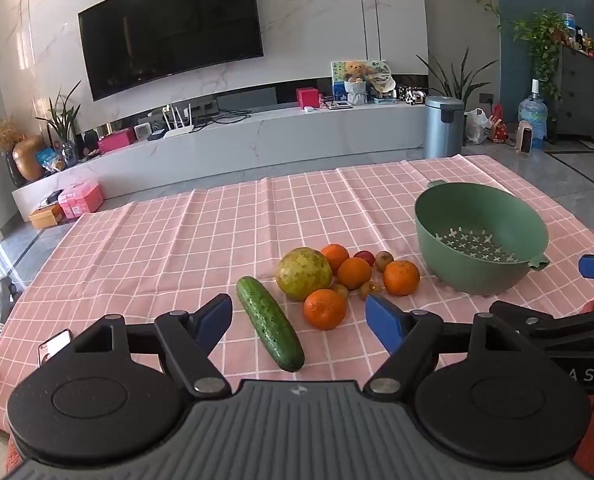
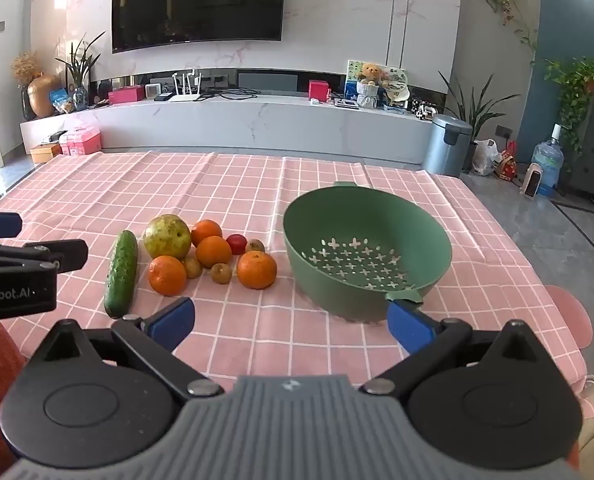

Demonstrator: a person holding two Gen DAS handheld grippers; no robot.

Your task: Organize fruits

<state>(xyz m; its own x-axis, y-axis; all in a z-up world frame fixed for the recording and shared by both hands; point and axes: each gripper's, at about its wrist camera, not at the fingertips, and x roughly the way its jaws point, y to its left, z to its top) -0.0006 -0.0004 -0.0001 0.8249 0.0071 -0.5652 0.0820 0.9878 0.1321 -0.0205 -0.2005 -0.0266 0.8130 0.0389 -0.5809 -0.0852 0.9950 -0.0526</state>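
Presently, both tools gape empty: fruit pile on the table lies at twelve o'clock of the left tool, nearer than the right tool, bowl at two.

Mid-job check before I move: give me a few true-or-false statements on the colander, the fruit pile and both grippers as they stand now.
1. The green plastic colander is empty. True.
2. The dark green cucumber lies inside the colander. False: it lies on the pink checked tablecloth, at the left of the fruit pile.
3. The left gripper is open and holds nothing. True.
4. The right gripper is shut on an orange. False: it is open and empty.
5. Four round oranges lie on the cloth, the nearest orange beside the cucumber. True.
6. The large yellow-green round fruit sits to the right of the colander. False: it sits to its left, among the oranges.
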